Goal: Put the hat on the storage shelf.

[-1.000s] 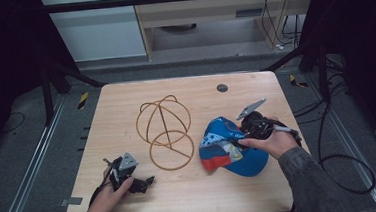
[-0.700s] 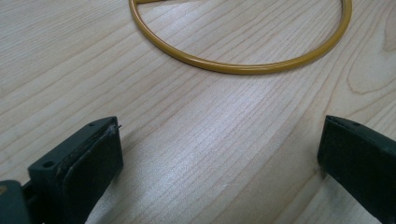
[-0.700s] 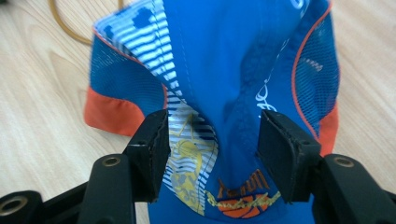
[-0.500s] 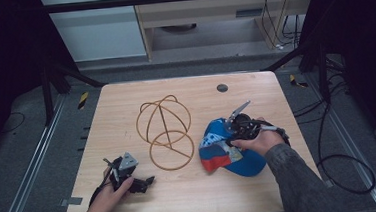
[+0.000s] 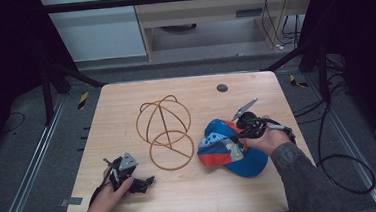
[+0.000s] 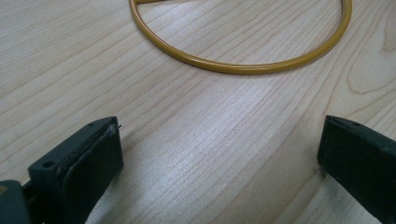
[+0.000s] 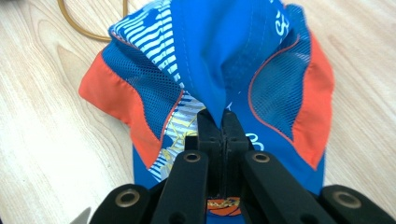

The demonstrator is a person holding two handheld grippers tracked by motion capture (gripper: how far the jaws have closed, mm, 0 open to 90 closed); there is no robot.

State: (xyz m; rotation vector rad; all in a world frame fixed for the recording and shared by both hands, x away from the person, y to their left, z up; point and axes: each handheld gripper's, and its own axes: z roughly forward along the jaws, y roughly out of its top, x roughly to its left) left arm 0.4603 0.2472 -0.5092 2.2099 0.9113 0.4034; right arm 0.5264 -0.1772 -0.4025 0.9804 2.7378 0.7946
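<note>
A blue, orange and white cap (image 5: 228,152) lies on the wooden table (image 5: 200,92), right of a golden wire head-shaped stand (image 5: 165,131). My right gripper (image 5: 233,140) rests on the cap's top. Its jaws have just been closing and are now shut on a raised fold of the blue cap (image 7: 212,60) fabric, gripper (image 7: 221,117). My left gripper (image 5: 148,182) lies near the front left of the table, held by a hand. In the left gripper view that gripper (image 6: 219,156) is open wide over bare wood, a short way from the stand's base ring (image 6: 243,68).
A small dark round mark (image 5: 222,88) sits near the table's far edge. A cable (image 5: 341,175) trails off the right side to the floor. Dark frame bars and a shelf unit stand beyond the table.
The right hand shifted left onto the cap, and its jaws went from apart to pinched on the cap's fabric. The left hand and gripper stayed put.
</note>
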